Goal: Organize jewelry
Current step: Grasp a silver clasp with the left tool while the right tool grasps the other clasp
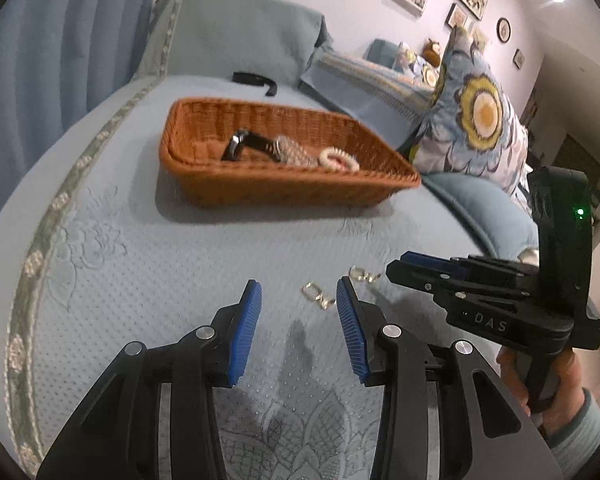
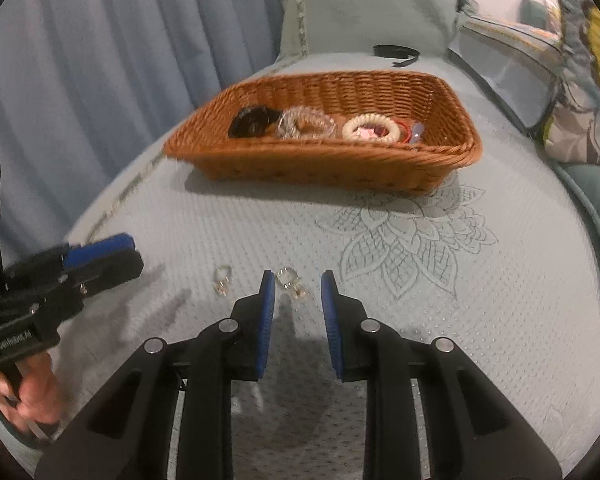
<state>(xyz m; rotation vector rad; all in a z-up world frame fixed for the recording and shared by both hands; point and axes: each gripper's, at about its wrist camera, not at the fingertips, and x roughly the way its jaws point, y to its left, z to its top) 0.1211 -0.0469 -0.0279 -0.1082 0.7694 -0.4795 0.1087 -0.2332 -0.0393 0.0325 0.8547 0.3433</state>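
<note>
Two small gold earrings lie on the pale blue bedspread. In the left wrist view, one earring (image 1: 317, 295) lies just ahead of my open left gripper (image 1: 299, 290), the other earring (image 1: 362, 274) is near the right gripper's tip (image 1: 400, 266). In the right wrist view, one earring (image 2: 290, 281) lies between the tips of my open right gripper (image 2: 298, 280); the other earring (image 2: 222, 280) is to its left. A brown wicker basket (image 1: 228, 186) (image 2: 308, 168) further back holds a black watch (image 1: 242, 145), a clear bracelet (image 2: 306, 123) and a cream bracelet (image 2: 372, 128).
A black strap (image 1: 256, 79) lies behind the basket by a grey-green pillow (image 1: 240, 32). A floral cushion (image 1: 476, 120) stands at the right. Blue curtains (image 2: 100, 60) hang at the left. The bedspread's bordered edge (image 1: 44, 248) runs along the left.
</note>
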